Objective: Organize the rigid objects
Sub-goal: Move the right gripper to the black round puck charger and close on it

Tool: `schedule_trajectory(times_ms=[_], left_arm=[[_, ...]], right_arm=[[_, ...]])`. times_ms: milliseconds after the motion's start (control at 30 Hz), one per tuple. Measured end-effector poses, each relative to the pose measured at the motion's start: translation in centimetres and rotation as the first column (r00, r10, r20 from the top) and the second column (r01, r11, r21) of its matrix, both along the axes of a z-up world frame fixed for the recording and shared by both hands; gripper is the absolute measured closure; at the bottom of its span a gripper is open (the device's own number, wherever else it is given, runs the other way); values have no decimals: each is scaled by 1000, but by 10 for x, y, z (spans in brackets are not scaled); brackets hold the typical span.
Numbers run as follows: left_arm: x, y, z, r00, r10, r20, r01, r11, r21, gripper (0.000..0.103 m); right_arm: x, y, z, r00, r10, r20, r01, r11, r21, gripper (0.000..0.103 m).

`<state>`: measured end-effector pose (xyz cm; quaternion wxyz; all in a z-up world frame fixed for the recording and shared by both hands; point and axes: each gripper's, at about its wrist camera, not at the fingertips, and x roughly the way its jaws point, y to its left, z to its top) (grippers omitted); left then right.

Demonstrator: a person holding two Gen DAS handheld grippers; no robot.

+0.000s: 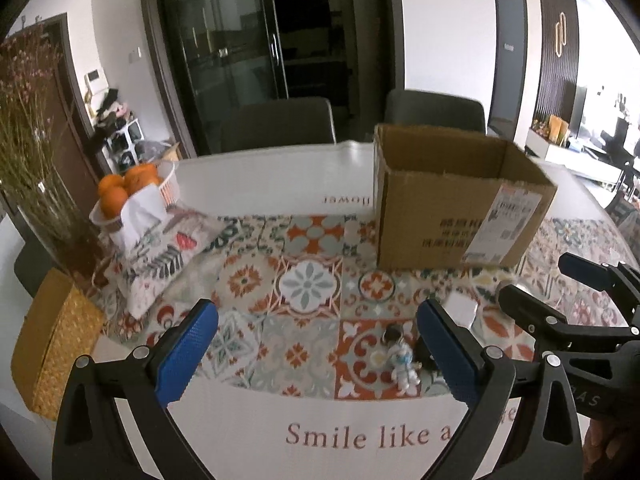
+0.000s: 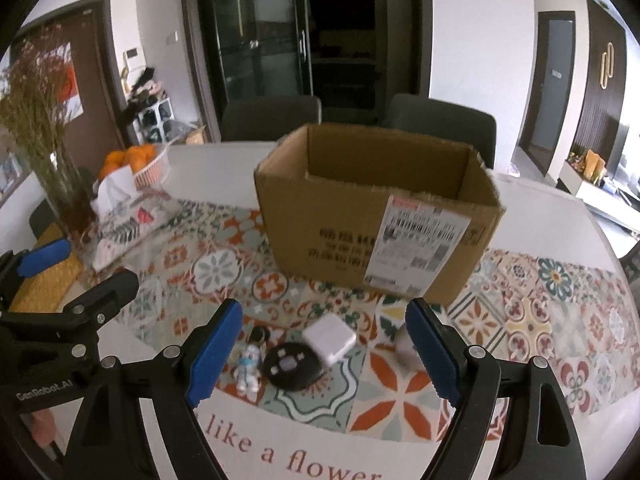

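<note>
An open cardboard box (image 2: 376, 220) stands on the patterned tablecloth; it also shows in the left wrist view (image 1: 452, 208). In front of it lie a small astronaut figure (image 2: 250, 364), a black round device (image 2: 292, 366), a white square charger (image 2: 329, 338) and a pale small cylinder (image 2: 404, 346). My right gripper (image 2: 322, 352) is open, its jaws either side of these items, above them. My left gripper (image 1: 318, 352) is open and empty, with the astronaut figure (image 1: 402, 360) by its right finger. The charger (image 1: 460, 308) is partly hidden there.
A basket of oranges (image 1: 132, 192), a tissue pack (image 1: 160, 248), a vase of dried flowers (image 1: 36, 184) and a woven yellow box (image 1: 52, 344) stand at the left. Two grey chairs (image 2: 272, 118) sit behind the table. The right gripper's fingers (image 1: 532, 312) show at the right.
</note>
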<state>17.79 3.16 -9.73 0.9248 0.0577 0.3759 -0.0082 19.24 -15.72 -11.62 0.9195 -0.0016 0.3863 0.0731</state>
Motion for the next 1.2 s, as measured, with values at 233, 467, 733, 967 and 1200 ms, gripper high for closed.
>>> schedule_trajectory(times_ms=[233,467,733,967,1200], left_arm=[[-4,3,-20,1000,1,-26,0,999,39,2],[-3,8,-46,998,-7,-67,10,999,45,3],[0,9,-79,993,-24,-118,30,998,55,3],[5,15,-101,987,-21,-158,27,999,39,3],[8,17,-111,987,-22,-156,31,998,54,3]], right_arm=[[-3,9,-27,998,19,-58,-19,1000,4,19],[-3,14,-56,994,19,-103,-20,1000,-2,19],[-3,17,-90,988,36,-149,-40,999,-22,19],[0,24,-106,989,43,-141,-51,997,-56,20],[4,30,-121,988,49,-147,-59,996,-64,24]])
